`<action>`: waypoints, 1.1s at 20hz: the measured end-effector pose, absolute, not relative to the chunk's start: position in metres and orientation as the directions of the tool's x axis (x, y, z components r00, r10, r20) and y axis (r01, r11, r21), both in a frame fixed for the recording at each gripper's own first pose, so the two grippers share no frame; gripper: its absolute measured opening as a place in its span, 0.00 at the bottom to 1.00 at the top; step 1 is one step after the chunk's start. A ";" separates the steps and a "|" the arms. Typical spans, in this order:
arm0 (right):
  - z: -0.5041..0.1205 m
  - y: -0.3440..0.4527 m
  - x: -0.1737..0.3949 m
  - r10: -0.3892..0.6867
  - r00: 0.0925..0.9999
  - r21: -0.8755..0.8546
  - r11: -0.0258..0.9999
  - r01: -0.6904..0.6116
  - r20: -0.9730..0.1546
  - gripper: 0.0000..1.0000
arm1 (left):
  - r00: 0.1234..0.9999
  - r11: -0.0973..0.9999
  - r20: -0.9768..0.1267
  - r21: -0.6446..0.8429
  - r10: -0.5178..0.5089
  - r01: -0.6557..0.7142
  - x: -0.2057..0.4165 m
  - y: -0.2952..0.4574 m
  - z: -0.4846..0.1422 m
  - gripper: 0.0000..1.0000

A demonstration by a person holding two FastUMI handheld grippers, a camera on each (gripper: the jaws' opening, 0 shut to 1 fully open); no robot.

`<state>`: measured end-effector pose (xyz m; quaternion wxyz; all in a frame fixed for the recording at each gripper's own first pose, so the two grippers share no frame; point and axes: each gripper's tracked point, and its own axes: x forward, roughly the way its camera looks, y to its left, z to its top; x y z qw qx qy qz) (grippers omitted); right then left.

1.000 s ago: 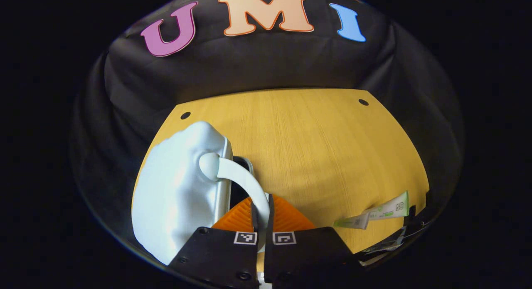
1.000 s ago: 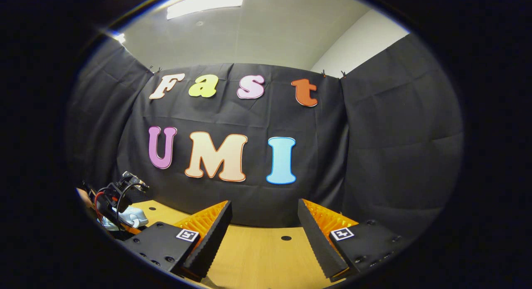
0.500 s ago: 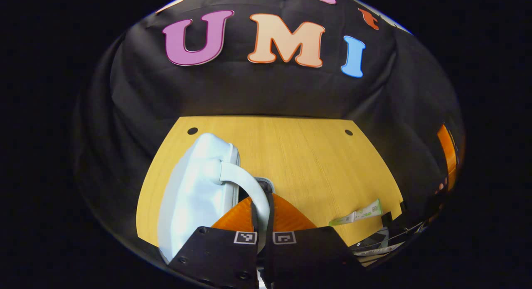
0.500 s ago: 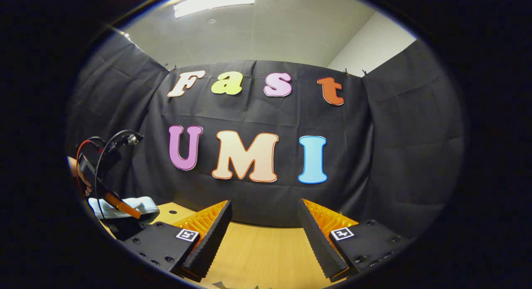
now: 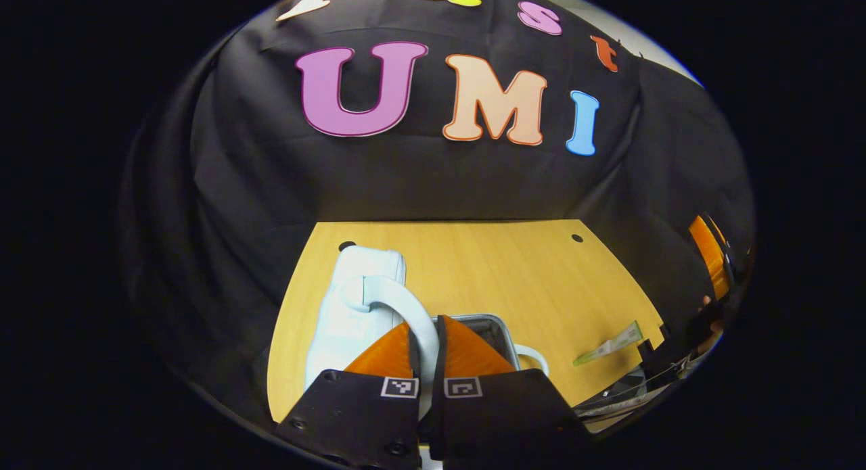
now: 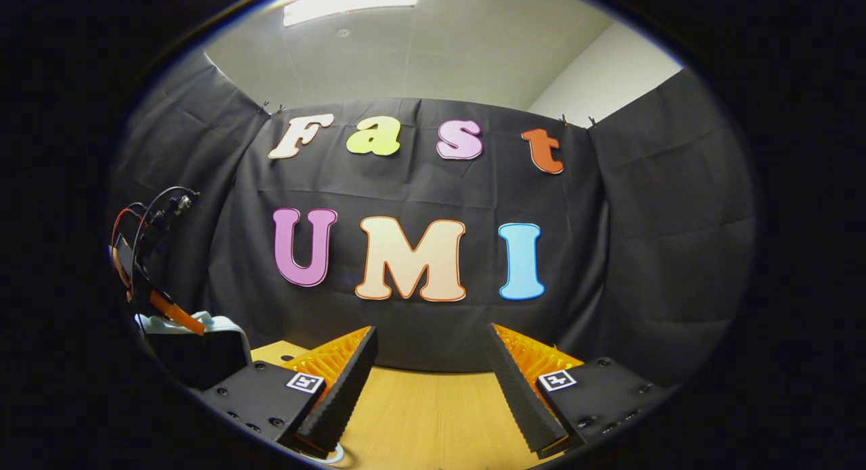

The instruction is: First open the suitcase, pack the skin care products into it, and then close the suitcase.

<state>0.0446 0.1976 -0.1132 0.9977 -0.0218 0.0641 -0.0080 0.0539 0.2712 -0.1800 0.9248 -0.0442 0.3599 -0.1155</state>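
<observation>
Gripped the suitcase [image 5: 352, 301] lid by its white handle [image 5: 406, 308], pinched between the closed left gripper [image 5: 427, 341] fingers, right gripper [image 6: 429, 382] fingers spread over bare desk [image 6: 433, 416], tube [image 5: 609, 343] off right; risked thin handle slipping, lid dropping shut.

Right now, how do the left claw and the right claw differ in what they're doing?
The left claw is shut on the pale suitcase handle, both fingers pressing it, while the right claw stands wide open with nothing between its fingers. The left claw sits right at the suitcase; the right claw hangs over bare wooden table, apart from the case. Both have orange fingers with black ridged pads and a square marker on each side.
</observation>
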 end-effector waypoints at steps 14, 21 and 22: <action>-0.118 0.277 0.049 -0.012 0.984 -0.095 0.995 -0.005 -0.177 0.99 | 0.738 0.958 -0.638 -0.283 -0.222 0.043 0.073 0.422 -0.221 0.00; -0.123 0.288 0.056 -0.016 0.982 -0.139 0.990 -0.011 -0.191 1.00 | 0.716 0.851 -0.642 -0.508 -0.274 -0.131 0.066 0.476 -0.266 0.00; -0.127 0.290 0.056 -0.015 0.980 -0.146 0.989 -0.015 -0.200 0.99 | 0.713 0.830 -0.643 -0.535 -0.279 -0.158 0.064 0.485 -0.273 0.00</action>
